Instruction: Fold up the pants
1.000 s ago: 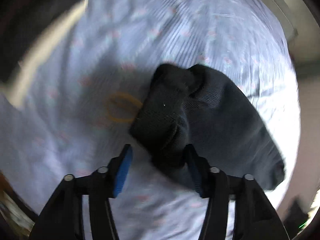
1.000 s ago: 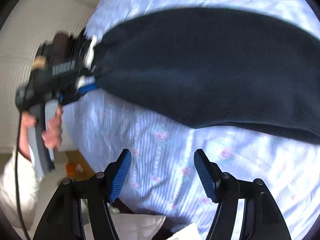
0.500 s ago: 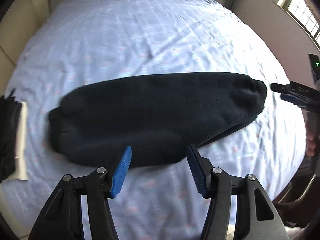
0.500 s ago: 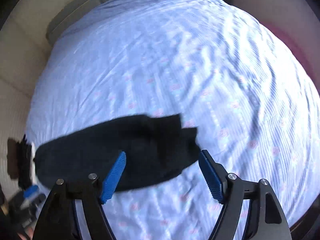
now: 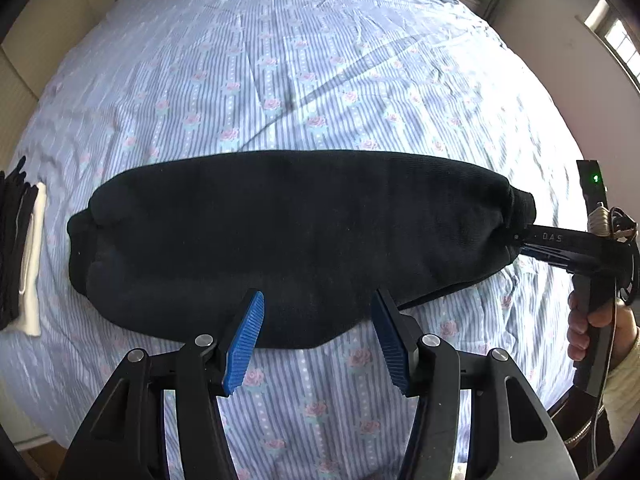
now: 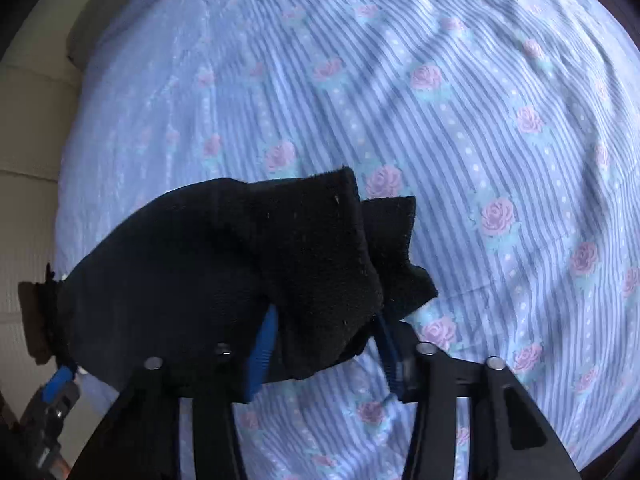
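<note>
The black pants (image 5: 288, 240) lie folded lengthwise as one long strip across the striped floral bed sheet (image 5: 304, 72). My left gripper (image 5: 318, 340) is open and empty, just above the strip's near edge at its middle. My right gripper (image 6: 324, 348) has the bunched end of the pants (image 6: 312, 264) between its blue pads, with the jaws closing on the cloth. In the left wrist view the right gripper (image 5: 560, 242) holds the strip's right end.
A stack of folded dark and white clothes (image 5: 22, 256) sits at the bed's left edge. A beige headboard (image 5: 44, 8) lies at the far left. A wall with a window (image 5: 616, 40) stands at the right.
My left gripper let go of the pants' end and drew back to the strip's middle. My right gripper moved to the strip's right end and closed around it.
</note>
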Action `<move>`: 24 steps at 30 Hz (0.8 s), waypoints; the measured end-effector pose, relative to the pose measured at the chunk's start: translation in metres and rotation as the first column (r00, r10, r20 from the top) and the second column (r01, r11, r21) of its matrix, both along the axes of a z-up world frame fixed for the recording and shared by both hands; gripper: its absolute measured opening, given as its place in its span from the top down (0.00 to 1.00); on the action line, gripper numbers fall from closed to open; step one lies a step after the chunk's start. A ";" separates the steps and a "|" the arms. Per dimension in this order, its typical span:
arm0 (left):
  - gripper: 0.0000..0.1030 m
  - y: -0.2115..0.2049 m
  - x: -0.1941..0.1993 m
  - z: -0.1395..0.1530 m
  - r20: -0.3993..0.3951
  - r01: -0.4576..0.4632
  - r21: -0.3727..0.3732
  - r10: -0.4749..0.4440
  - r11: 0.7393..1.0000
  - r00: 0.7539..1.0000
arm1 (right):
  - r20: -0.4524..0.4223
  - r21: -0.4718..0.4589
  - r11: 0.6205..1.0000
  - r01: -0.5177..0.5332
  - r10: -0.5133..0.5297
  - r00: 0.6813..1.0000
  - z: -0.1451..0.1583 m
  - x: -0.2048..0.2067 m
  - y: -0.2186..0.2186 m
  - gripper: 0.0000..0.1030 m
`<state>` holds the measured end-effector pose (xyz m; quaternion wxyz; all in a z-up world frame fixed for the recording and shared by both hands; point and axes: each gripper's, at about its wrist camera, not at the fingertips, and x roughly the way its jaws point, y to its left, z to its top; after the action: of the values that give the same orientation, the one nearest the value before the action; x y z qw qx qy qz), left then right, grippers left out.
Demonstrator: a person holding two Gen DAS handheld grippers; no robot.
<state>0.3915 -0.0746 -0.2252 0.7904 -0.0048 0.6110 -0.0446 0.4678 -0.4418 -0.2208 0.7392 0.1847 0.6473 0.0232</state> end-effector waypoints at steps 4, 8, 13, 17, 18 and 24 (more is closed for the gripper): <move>0.47 -0.006 -0.004 0.000 -0.009 0.005 -0.003 -0.005 1.000 1.000 | 0.082 -0.081 0.997 -0.018 0.025 0.996 0.035 -0.010 0.008 0.75; 0.47 -0.012 -0.002 -0.004 -0.019 0.004 -0.011 -0.005 1.000 1.000 | 0.015 -0.068 0.998 -0.019 0.020 1.000 0.024 -0.008 -0.003 0.74; 0.45 -0.019 0.004 -0.013 -0.057 -0.016 -0.014 0.015 1.000 0.998 | -0.019 -0.007 0.999 0.052 -0.053 0.998 0.007 -0.012 -0.031 0.37; 0.41 -0.024 0.004 -0.012 -0.045 -0.002 -0.011 0.001 1.000 0.999 | 0.071 0.099 0.989 0.114 -0.121 0.990 0.020 -0.017 -0.057 0.34; 0.41 -0.025 0.005 -0.013 -0.043 0.003 -0.009 -0.003 1.000 0.999 | 0.081 0.111 0.987 0.115 -0.125 0.989 0.022 -0.017 -0.062 0.29; 0.41 -0.036 0.012 -0.020 -0.066 0.044 0.005 -0.043 0.999 0.997 | 0.017 0.138 0.986 0.091 -0.095 0.995 -0.016 0.012 -0.056 0.28</move>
<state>0.4035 -0.1107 -0.2451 0.7687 0.0098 0.6368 -0.0597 0.4802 -0.4981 -0.2366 0.7327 0.2647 0.6260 0.0352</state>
